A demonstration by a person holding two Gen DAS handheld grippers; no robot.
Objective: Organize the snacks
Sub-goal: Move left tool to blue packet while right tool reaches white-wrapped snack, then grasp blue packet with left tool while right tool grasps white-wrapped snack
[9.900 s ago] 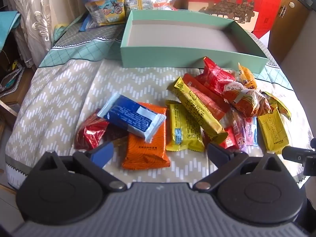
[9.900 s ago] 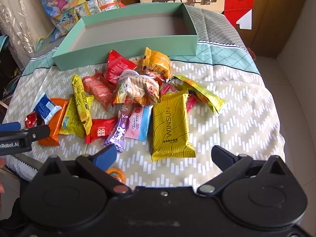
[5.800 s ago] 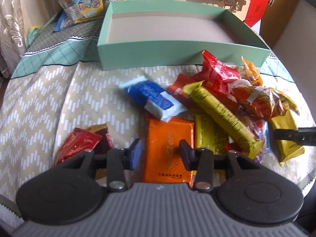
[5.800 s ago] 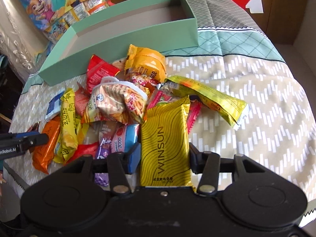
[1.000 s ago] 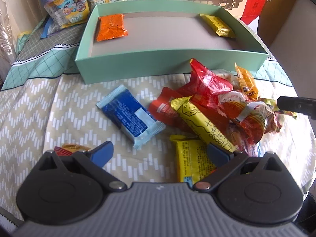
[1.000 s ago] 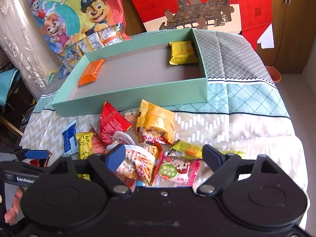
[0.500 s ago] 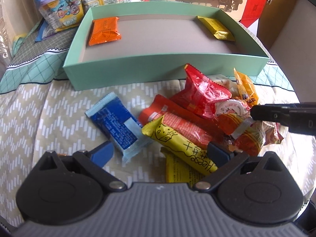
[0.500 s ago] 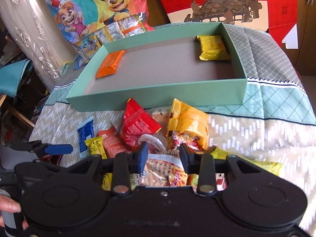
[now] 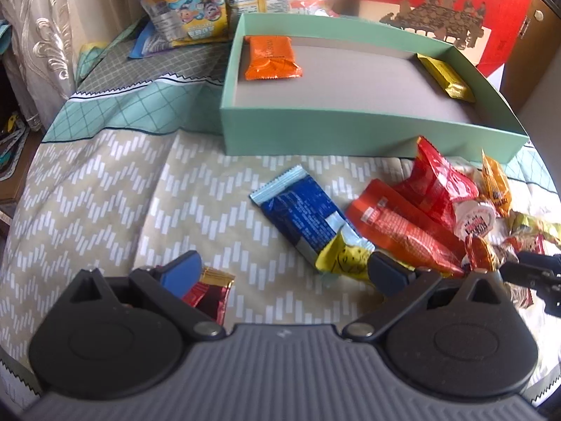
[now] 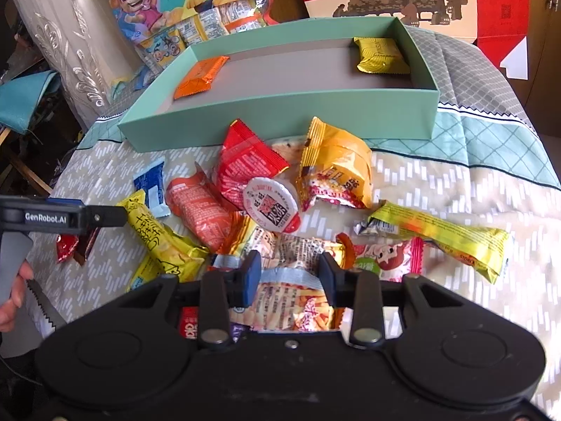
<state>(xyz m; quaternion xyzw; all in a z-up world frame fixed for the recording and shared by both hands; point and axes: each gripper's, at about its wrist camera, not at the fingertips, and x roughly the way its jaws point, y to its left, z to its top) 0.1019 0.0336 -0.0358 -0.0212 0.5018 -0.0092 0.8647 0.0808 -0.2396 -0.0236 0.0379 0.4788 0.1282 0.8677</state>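
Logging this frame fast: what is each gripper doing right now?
Left gripper: open, holding nothing.
Right gripper: closed on the fries-print snack bag.

1. Ahead of both grippers, the mint box (image 10: 280, 124) looks like matt card, its floor dull grey.
2. The orange packet (image 9: 271, 58) and yellow packet (image 10: 380, 55) inside it are shiny, crinkled foil.
3. The bedspread (image 9: 98, 203) under the left gripper (image 9: 284, 270) is soft matt cloth.
4. That gripper's body is ribbed grey plastic.

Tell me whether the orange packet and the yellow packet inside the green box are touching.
Apart. The right wrist view shows the orange packet and yellow packet at opposite ends, bare box floor between.
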